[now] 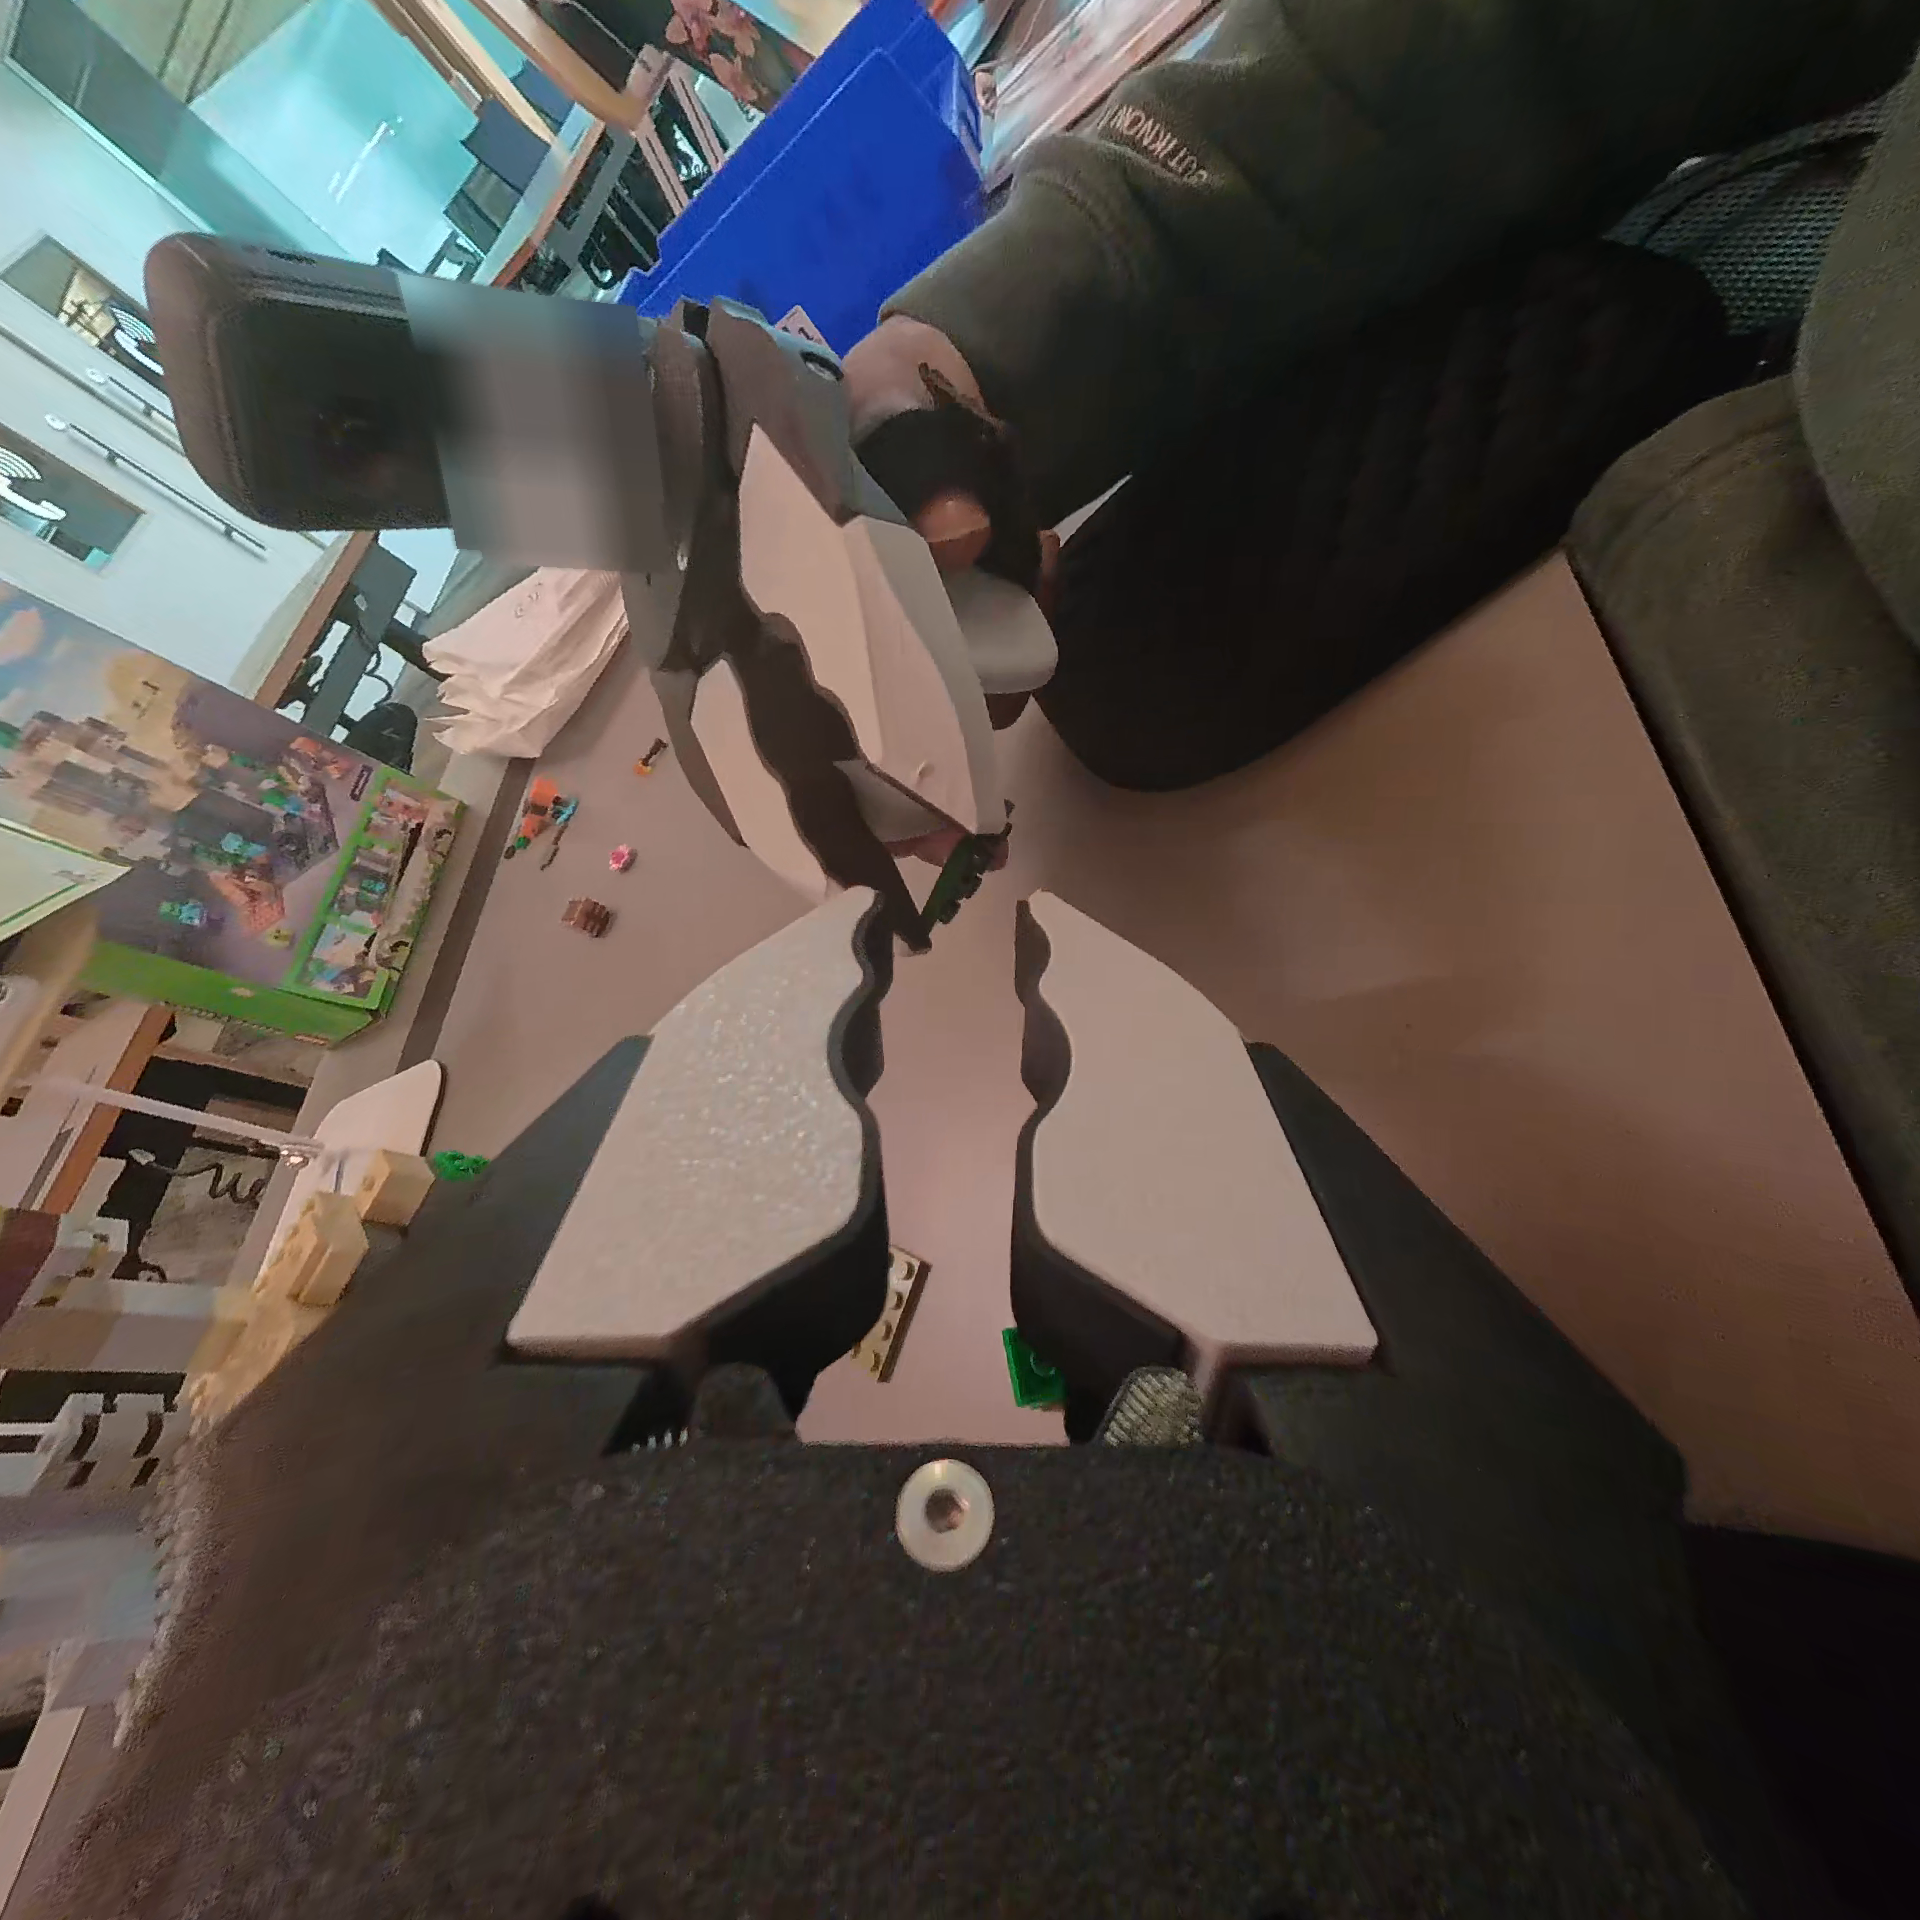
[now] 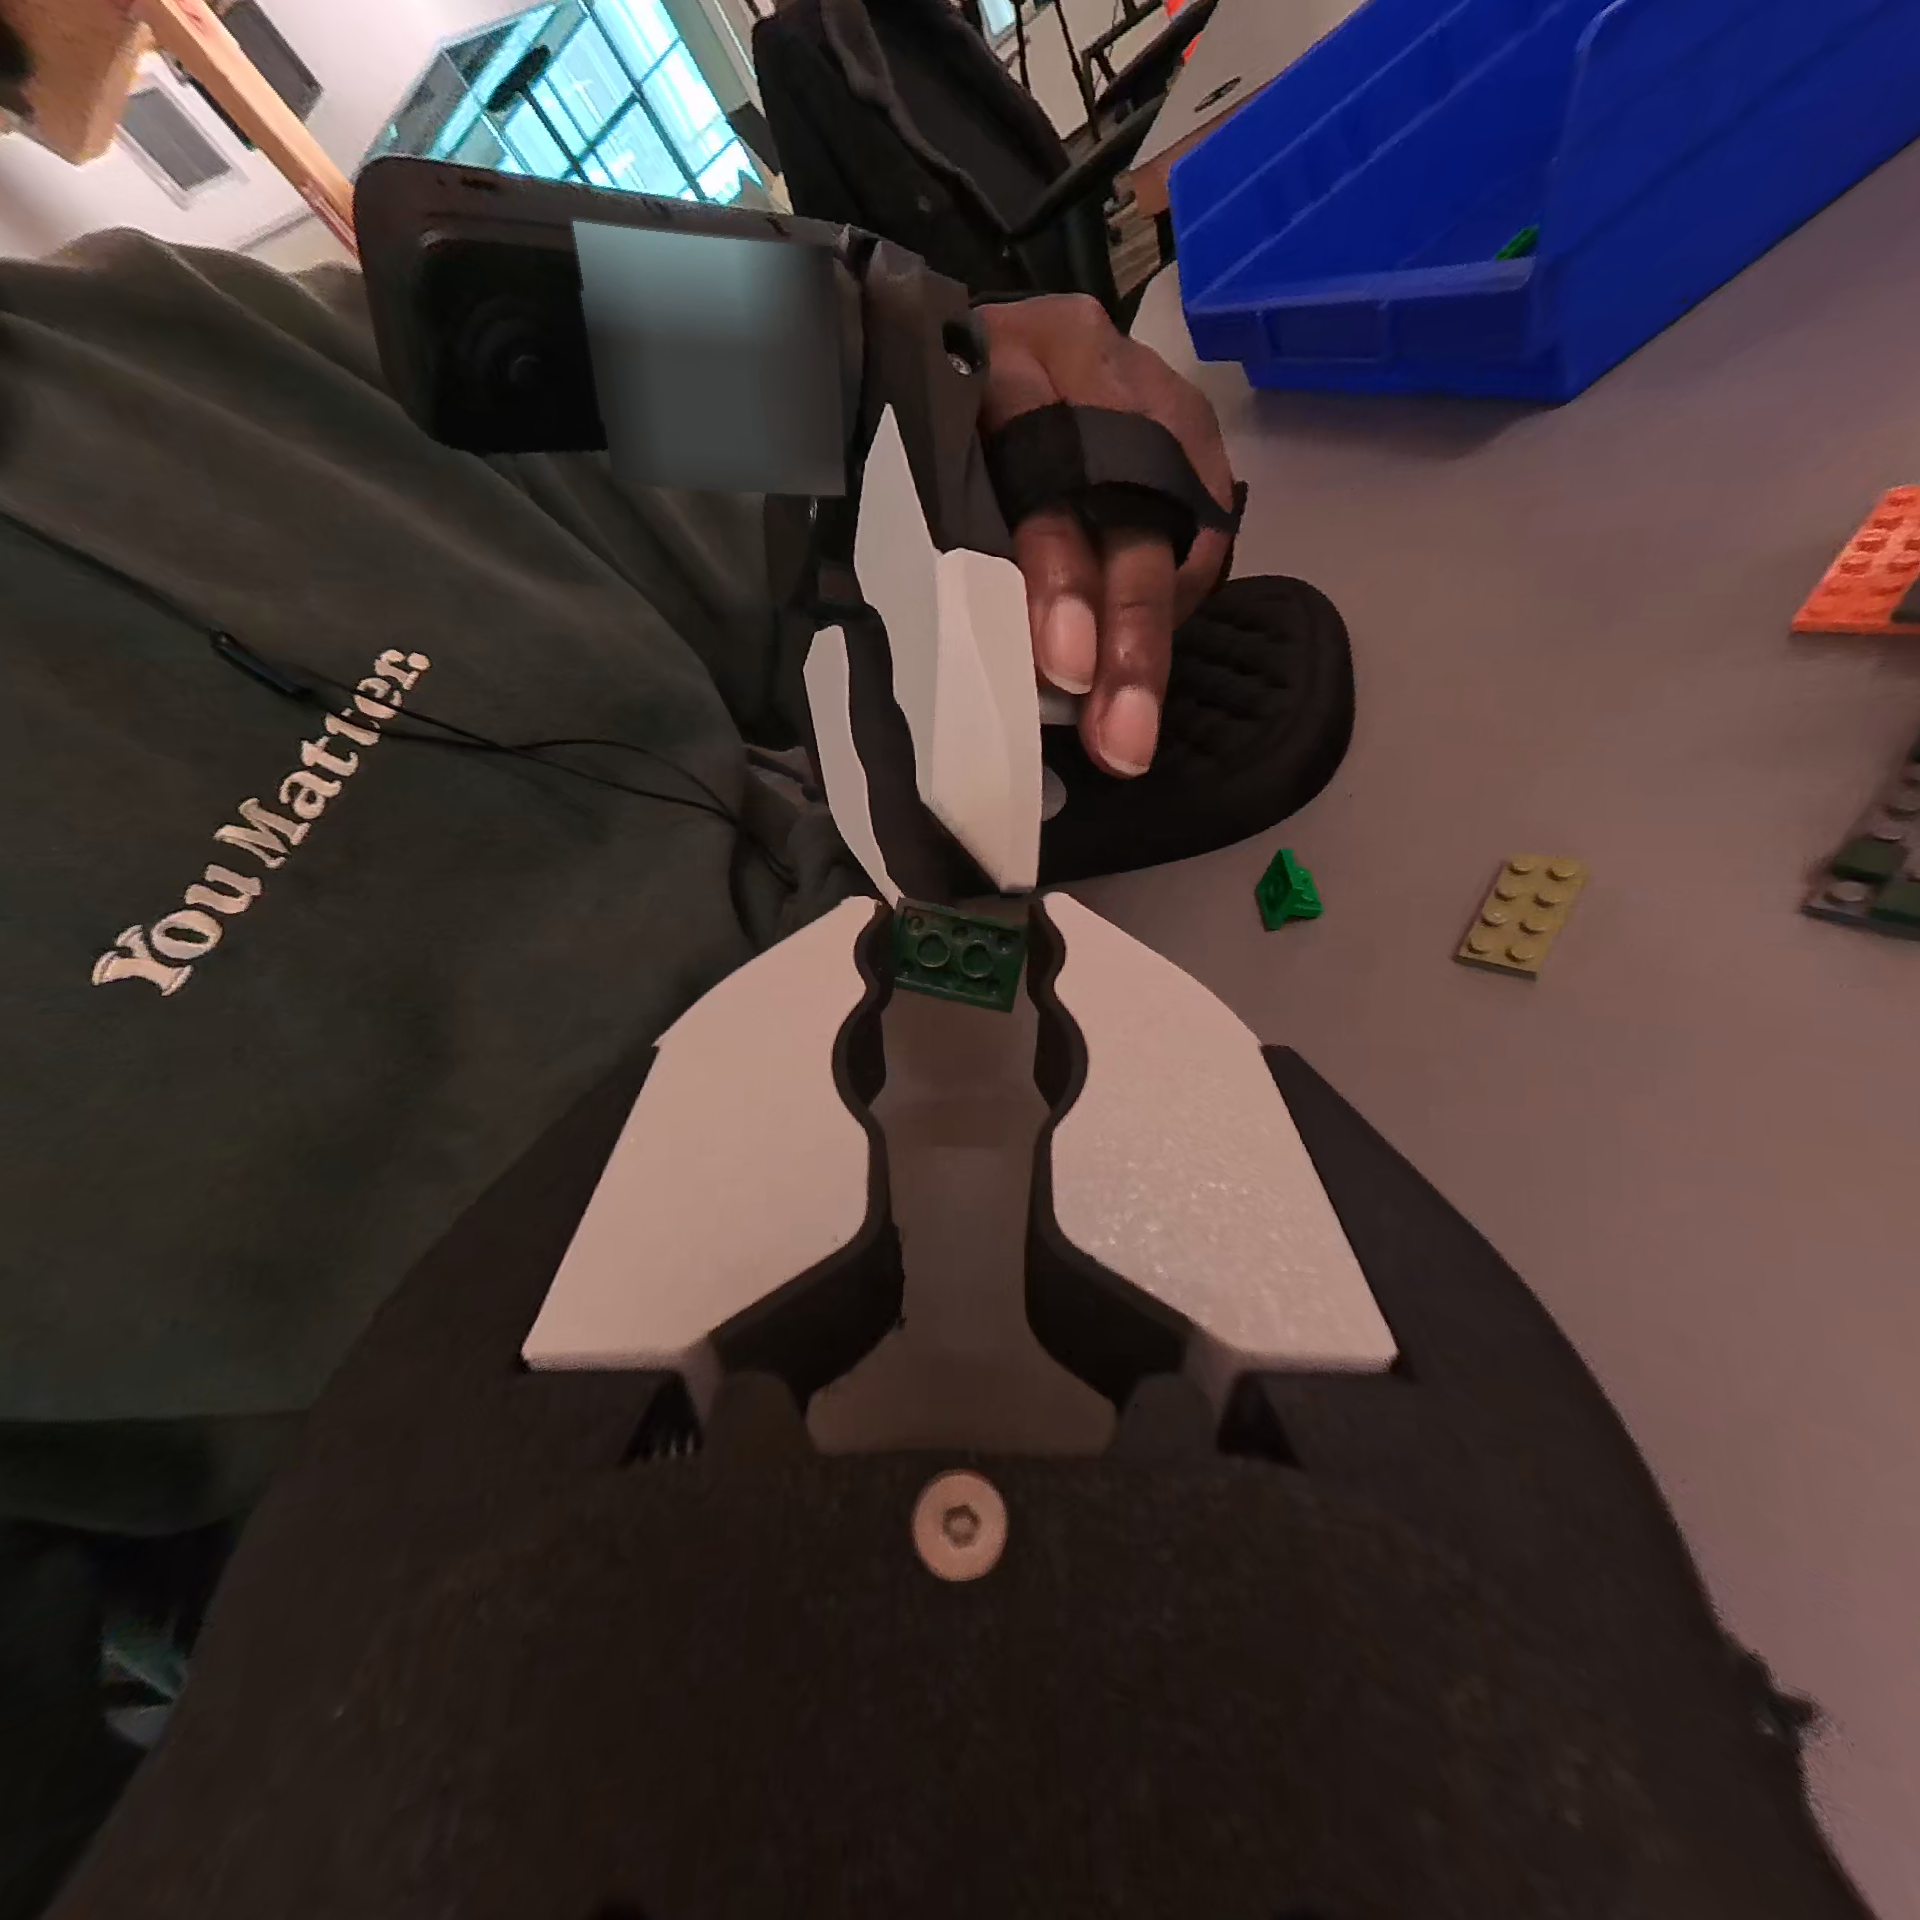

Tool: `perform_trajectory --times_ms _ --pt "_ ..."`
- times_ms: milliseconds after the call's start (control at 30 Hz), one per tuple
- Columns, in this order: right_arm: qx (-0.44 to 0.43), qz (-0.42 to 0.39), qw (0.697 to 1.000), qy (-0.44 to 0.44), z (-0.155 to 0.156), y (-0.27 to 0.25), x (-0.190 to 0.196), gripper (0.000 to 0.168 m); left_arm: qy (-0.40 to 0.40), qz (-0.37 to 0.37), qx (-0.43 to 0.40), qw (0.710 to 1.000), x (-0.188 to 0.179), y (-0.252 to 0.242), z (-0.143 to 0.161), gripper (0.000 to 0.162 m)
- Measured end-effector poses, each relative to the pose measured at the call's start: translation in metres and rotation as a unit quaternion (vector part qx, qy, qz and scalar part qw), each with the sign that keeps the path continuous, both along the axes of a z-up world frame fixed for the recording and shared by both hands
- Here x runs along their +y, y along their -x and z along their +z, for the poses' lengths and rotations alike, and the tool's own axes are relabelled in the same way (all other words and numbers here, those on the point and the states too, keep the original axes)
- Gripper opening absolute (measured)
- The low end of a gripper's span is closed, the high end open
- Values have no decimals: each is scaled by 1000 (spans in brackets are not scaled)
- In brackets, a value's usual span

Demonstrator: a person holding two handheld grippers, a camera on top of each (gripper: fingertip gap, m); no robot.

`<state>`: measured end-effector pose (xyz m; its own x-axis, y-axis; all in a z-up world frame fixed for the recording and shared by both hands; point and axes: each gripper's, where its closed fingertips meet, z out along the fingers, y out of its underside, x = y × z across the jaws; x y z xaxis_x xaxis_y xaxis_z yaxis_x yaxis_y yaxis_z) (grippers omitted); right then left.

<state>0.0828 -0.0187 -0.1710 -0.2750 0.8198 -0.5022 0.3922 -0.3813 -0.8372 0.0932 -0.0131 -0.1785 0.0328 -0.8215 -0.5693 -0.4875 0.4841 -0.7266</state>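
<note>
Left wrist view: the left gripper (image 1: 951,920) has its fingers spread with nothing between them, grey table (image 1: 1351,1039) showing through the gap. The right gripper (image 1: 940,873) comes down from above and ends right at the left one's tips, pinching a dark green plate (image 1: 961,878) seen edge-on, long axis tilted, just above and between the left fingertips. Looks like it's touching the left-hand tip, but the angle's too poor to be sure. A tan plate (image 1: 894,1314) and a green piece (image 1: 1034,1371) lie on the table below.

Right wrist view: the right gripper (image 2: 956,951) is squeezed onto the dark green plate (image 2: 958,958), its underside facing the camera, spanning tip to tip. The left gripper (image 2: 971,878) meets it from above, so the plate sits right where both sets of tips meet. Blue bin (image 2: 1507,312) sits well apart.
</note>
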Motion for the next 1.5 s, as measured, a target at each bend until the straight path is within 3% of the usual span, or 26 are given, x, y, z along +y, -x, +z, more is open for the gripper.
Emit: perform_trajectory --times_ms 467,567,667,867,967,1067,1233,1500 --pt "20 15 999 33 5 2 -6 22 -47 -16 0 999 -8 -6 2 5" --pt "40 -23 999 20 14 -4 7 36 -44 28 -23 998 3 7 15 5" --pt "53 -112 992 -21 23 -19 36 38 -49 131 -36 989 33 49 32 5" --pt "13 -238 969 -63 9 -36 79 30 -24 387 -69 919 89 186 66 5" --pt "-53 -250 962 -100 -13 -26 85 30 41 487 -82 868 102 247 64 5" --pt "-144 -242 946 -158 -39 -11 87 30 97 562 -58 819 108 293 41 5" --pt "-243 -209 926 -201 -69 20 83 32 134 611 -24 780 111 321 3 5" --pt "-322 -176 900 -234 -92 43 83 32 138 605 -25 784 111 323 -8 20"
